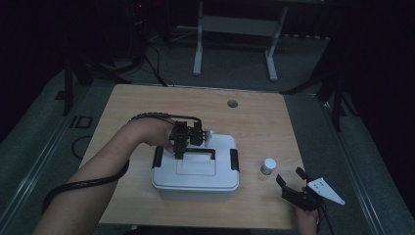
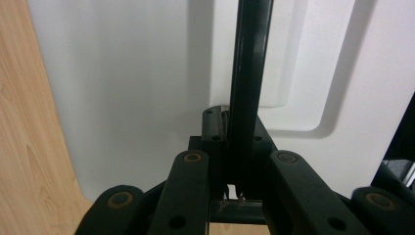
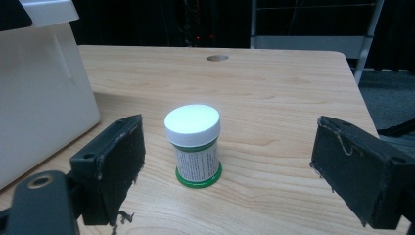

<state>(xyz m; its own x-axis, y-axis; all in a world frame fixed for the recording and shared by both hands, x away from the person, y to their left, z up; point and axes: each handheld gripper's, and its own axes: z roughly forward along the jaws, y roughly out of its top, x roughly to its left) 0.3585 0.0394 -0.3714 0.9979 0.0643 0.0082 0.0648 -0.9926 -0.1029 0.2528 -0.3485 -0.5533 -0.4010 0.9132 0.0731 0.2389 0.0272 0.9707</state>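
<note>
- The high view is rendering dim and underexposed; the room beyond the table (image 1: pixel 147 105) is falling into near black
- Overhead light is reaching the white box (image 1: pixel 195 171), which is reading as the brightest surface there
- The left gripper view is showing soft shadow bands running across the box lid (image 2: pixel 122 88), and the near black linkage is sitting slightly out of focus
- The right gripper view is appearing brighter and sharp on the small jar (image 3: pixel 193 144); its white cap is nearing overexposure, and a faint shadow is lying at its base
</note>
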